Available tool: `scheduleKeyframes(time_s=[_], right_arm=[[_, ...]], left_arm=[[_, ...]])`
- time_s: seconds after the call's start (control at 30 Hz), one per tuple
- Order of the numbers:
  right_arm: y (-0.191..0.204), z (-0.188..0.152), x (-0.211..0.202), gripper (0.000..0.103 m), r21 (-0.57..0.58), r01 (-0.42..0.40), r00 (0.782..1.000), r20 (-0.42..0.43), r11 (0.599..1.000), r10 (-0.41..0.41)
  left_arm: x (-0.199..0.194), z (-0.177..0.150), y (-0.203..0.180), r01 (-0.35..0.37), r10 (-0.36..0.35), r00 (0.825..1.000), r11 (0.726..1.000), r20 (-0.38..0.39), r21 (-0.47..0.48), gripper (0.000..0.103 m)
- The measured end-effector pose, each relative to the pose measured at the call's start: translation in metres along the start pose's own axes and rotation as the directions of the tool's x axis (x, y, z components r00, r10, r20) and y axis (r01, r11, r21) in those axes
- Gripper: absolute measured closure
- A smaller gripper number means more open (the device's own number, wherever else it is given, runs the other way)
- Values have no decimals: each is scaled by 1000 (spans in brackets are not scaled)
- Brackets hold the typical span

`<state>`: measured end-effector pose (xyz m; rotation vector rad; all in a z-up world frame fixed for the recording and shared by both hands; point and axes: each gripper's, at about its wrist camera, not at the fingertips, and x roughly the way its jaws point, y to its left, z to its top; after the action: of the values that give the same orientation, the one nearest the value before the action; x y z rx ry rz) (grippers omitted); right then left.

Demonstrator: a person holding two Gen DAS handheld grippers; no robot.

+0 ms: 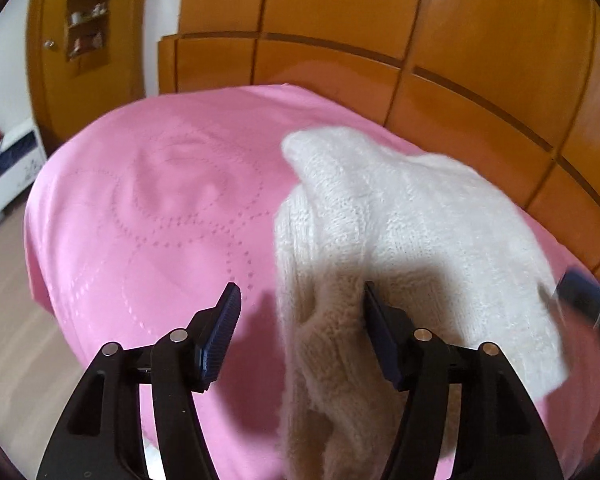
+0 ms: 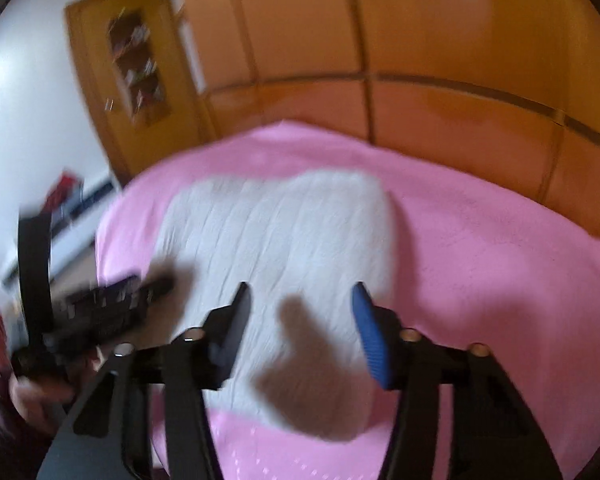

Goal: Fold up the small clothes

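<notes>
The left gripper stands open astride the white knit's near edge. The right gripper hangs open above it; smooth the knit flat on the pink cover before folding.

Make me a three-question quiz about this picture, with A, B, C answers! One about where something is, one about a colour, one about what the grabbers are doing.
1. Where does the white knitted sweater lie?
A. on the floor
B. on the pink bedspread
C. on a shelf

2. What colour is the wardrobe behind the bed?
A. orange-brown wood
B. grey
C. green

3. How does the left gripper stand?
A. shut tight on nothing
B. holding a toy
C. jaws apart, with a sweater fold between them

Answers:
1 B, pink cloth shows all round the sweater.
2 A, glossy wooden panels fill the background.
3 C, the left pad stands clear of the knit.
</notes>
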<state>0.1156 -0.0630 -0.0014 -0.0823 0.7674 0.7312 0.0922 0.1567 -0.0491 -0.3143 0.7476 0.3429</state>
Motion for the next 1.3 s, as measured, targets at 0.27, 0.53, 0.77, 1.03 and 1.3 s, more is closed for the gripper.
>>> scheduleKeyframes(time_s=[0.27,0.53,0.77,1.03,1.3], right_arm=[[10,-27,26,50,-11,87,994,-60,996,-87],[10,-31,2,34,53,123,992,-40,991,-121],[7,-36,-12,24,83,168,986,-36,982,-166],[15,-42,-36,4,85,286,958,10,954,-288],[21,-52,-55,2,119,365,927,44,923,-372]], left_arm=[[-2,-1,4,-36,36,999,999,-5,-31,31],[-39,-17,-10,-75,75,997,997,28,-11,31],[-68,-26,-12,-101,102,991,995,88,-11,20],[-84,-39,-11,-133,132,986,991,102,8,9],[-93,-54,-15,-110,108,988,994,114,12,4]])
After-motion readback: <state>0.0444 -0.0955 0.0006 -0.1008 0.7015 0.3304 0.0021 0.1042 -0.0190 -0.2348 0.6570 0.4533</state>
